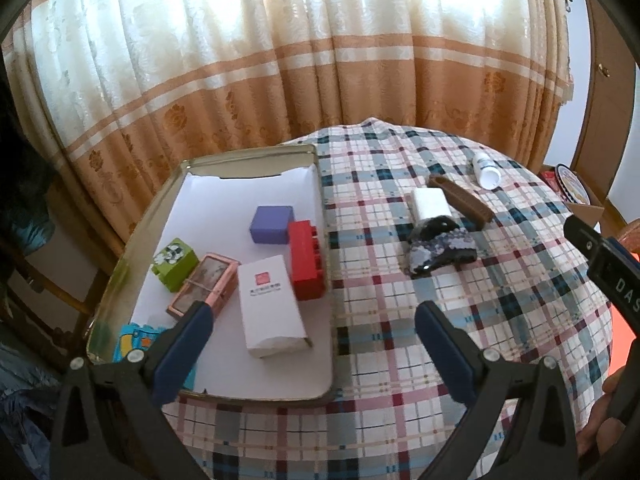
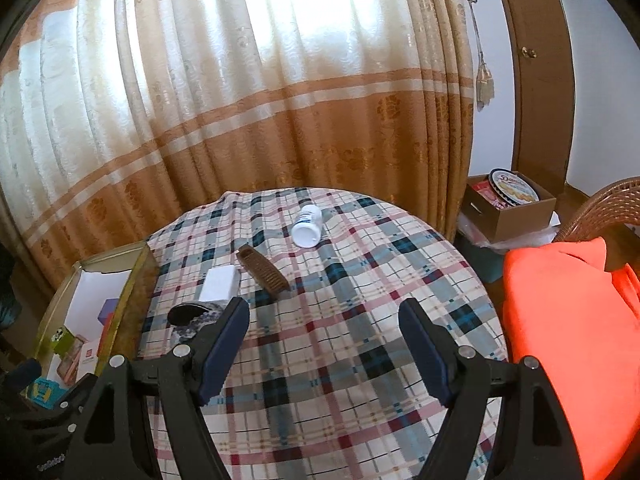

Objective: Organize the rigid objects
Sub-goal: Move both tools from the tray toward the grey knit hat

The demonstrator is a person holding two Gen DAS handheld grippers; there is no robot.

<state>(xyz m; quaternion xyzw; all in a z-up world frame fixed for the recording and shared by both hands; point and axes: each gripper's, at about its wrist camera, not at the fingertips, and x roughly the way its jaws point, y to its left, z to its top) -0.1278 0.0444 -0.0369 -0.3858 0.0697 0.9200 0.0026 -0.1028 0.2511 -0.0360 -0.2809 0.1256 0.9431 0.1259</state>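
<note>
Both grippers, left (image 1: 314, 320) and right (image 2: 322, 314), spread wide, grasping nothing; four items loose on plaid cloth (image 2: 360, 300); likely next: white bottle (image 2: 307, 225) at 12 o'clock; best pinched across its barrel, then carried to tin tray (image 1: 256, 154) at 9 o'clock.

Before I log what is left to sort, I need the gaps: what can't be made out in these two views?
- Blue toy in the tin tray: left wrist view, partly covered by the left claw.
- Bottle label: both views, too small to read.
- Dark patterned item: right wrist view, partly behind the right claw; what it is stays unclear.
- White box print: blurred.
- Tray contents: right wrist view, mostly hidden by the tray wall.
</note>
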